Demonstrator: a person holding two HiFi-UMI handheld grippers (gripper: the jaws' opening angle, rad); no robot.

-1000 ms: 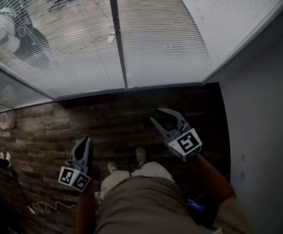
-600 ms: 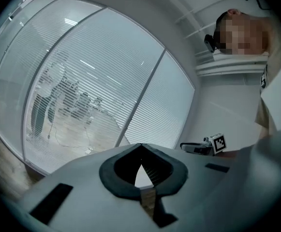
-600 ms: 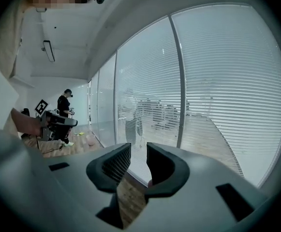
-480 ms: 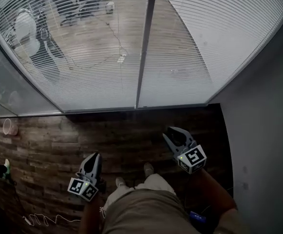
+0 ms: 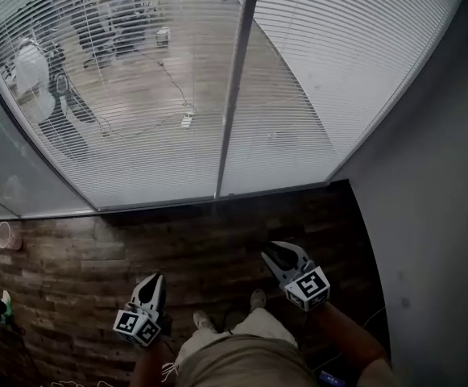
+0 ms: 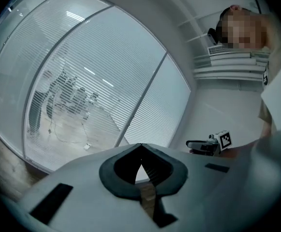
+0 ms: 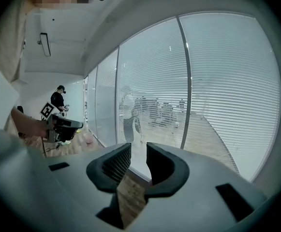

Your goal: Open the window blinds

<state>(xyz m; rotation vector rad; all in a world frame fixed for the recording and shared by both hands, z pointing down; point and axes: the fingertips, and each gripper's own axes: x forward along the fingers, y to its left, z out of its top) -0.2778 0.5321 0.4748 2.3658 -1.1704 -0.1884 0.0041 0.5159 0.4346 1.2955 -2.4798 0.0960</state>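
Note:
White slatted window blinds (image 5: 137,95) hang lowered over a glass wall, split by a grey upright mullion (image 5: 235,87). Their slats are tilted enough that the room beyond shows through. The blinds also fill the left gripper view (image 6: 82,95) and the right gripper view (image 7: 227,91). My left gripper (image 5: 155,278) (image 6: 140,148) is shut and empty, held low over the floor short of the window. My right gripper (image 5: 275,250) (image 7: 139,146) is shut with only a slit between its tips and holds nothing. Each gripper shows in the other's view: the right (image 6: 205,145), the left (image 7: 65,125).
A grey wall (image 5: 427,216) closes the right side. Dark wood floor (image 5: 80,264) runs to the window's foot, with a pink cup (image 5: 6,236) at the left. My shoes (image 5: 258,299) stand between the grippers. People (image 5: 32,71) are beyond the glass, and a person (image 7: 59,100) stands far left.
The head view has swung up the blinds, and the window's foot sits lower in the picture. Both grippers have dropped lower in the picture with it, still empty.

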